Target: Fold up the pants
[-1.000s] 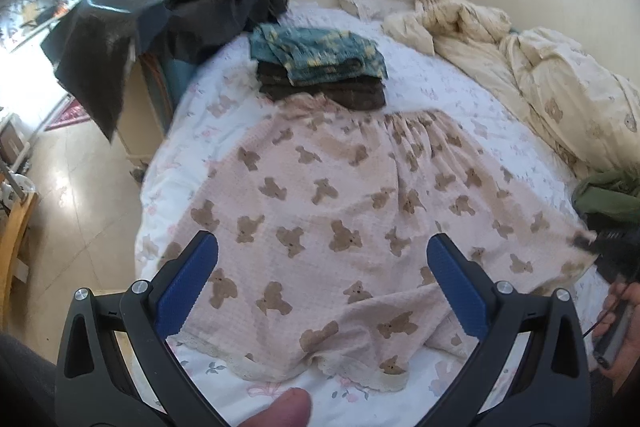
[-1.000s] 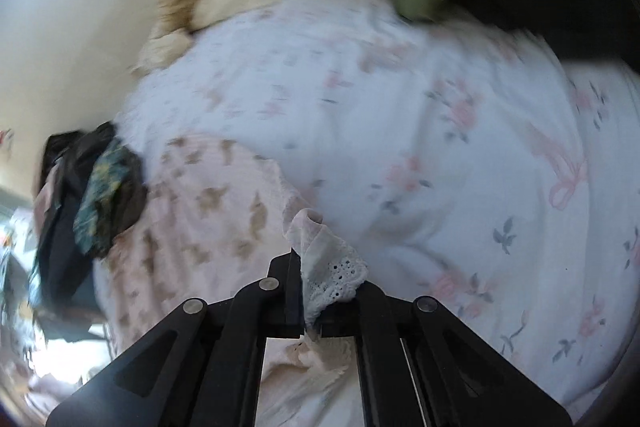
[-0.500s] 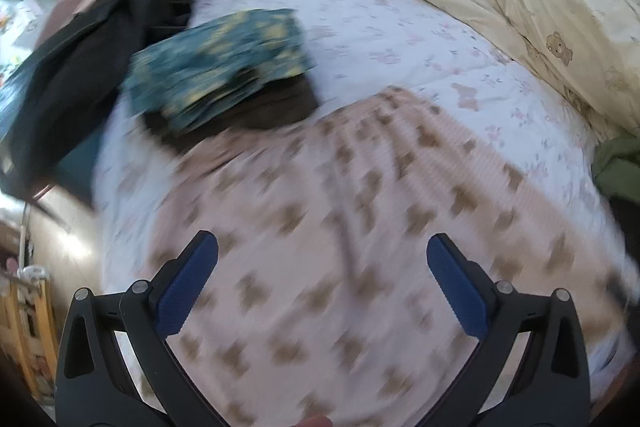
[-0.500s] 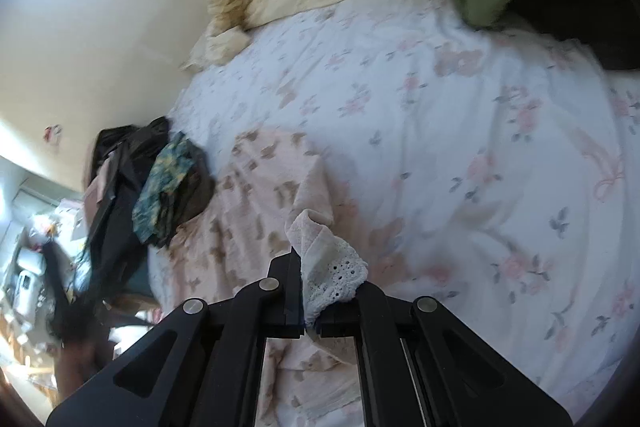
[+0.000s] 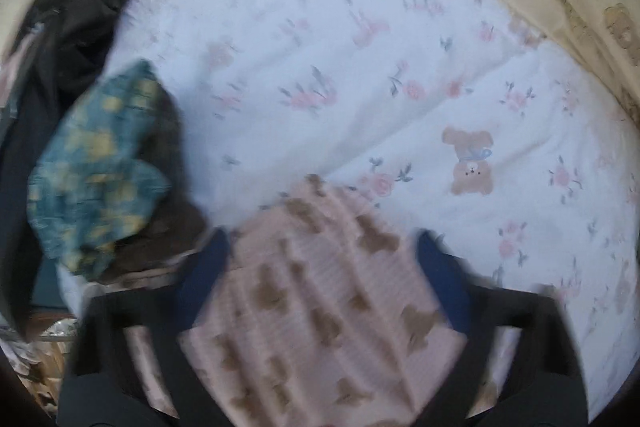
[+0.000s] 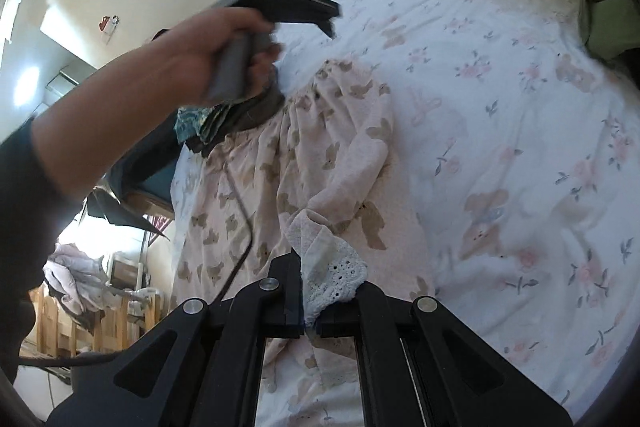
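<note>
Pink bear-print pants (image 6: 304, 163) spread on the bed (image 6: 500, 107).
Our right gripper (image 6: 310, 311) pinches the lace hem (image 6: 332, 271) tight. Our left hand (image 6: 208, 55) reaches forward, its gripper (image 5: 320, 267) spread wide over the waistband, beside folded clothes (image 5: 96, 167).

Left wrist view motion-blurred — left tongs (image 5: 320, 275) smeared, contact with pants (image 5: 320, 307) unreadable. Pants' lower part cut off by frame edge. Right wrist view: left hand (image 6: 208, 55) blurred, covers most of the folded clothes stack (image 6: 224, 123) — lace hem (image 6: 332, 275) hides right tongs' (image 6: 310, 323) tips.
</note>
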`<state>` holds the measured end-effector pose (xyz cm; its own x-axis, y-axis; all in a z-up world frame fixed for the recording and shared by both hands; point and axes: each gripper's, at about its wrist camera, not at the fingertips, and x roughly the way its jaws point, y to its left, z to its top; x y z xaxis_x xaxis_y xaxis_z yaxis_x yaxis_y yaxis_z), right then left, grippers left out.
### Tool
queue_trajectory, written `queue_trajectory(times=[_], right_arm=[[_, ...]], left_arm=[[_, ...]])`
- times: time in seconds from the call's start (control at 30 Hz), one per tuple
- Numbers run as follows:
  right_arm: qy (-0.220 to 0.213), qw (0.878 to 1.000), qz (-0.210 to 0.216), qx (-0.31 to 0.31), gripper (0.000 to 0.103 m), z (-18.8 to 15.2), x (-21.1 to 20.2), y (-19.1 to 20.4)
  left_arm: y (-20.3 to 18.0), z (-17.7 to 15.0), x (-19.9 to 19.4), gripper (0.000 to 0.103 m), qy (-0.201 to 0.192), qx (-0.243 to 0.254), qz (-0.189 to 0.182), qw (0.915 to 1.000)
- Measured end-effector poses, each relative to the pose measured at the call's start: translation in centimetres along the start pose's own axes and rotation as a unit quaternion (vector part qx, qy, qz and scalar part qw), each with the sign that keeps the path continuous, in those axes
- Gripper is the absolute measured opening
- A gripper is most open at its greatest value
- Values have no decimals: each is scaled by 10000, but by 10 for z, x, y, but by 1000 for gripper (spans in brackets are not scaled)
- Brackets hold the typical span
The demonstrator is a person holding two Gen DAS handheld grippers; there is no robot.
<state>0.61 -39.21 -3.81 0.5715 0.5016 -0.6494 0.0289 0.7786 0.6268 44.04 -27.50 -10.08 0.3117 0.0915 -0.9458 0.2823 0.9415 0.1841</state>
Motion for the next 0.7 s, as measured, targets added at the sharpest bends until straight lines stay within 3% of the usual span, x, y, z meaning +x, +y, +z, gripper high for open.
queue_trajectory(times=[0.2, 0.33, 0.43, 0.5, 0.53, 0.6, 0.7], right_arm=[[220, 9995, 143, 200, 2, 2, 9, -7], [278, 9992, 213, 204, 2, 3, 14, -5], [308, 9992, 179, 189, 2, 3, 15, -6], [346, 9989, 183, 239, 2, 3, 15, -8], [350, 9989, 194, 259, 2, 4, 15, -8], [321, 9990, 198, 220, 2, 5, 12, -7], [269, 9994, 212, 59, 2, 4, 9, 1]], left_arm=[[-25, 14, 34, 47, 198, 6, -162, 9997], [-34, 21, 53, 48, 402, 141, 195, 9989], [-33, 20, 70, 48, 653, 115, 174, 9976], [-33, 19, 71, 29, 594, 96, 14, 9982], [-36, 20, 67, 0, 481, 232, -1, 9986], [-36, 21, 52, 0, 89, 321, 57, 9994], [-27, 24, 37, 0, 192, 319, -264, 9990]])
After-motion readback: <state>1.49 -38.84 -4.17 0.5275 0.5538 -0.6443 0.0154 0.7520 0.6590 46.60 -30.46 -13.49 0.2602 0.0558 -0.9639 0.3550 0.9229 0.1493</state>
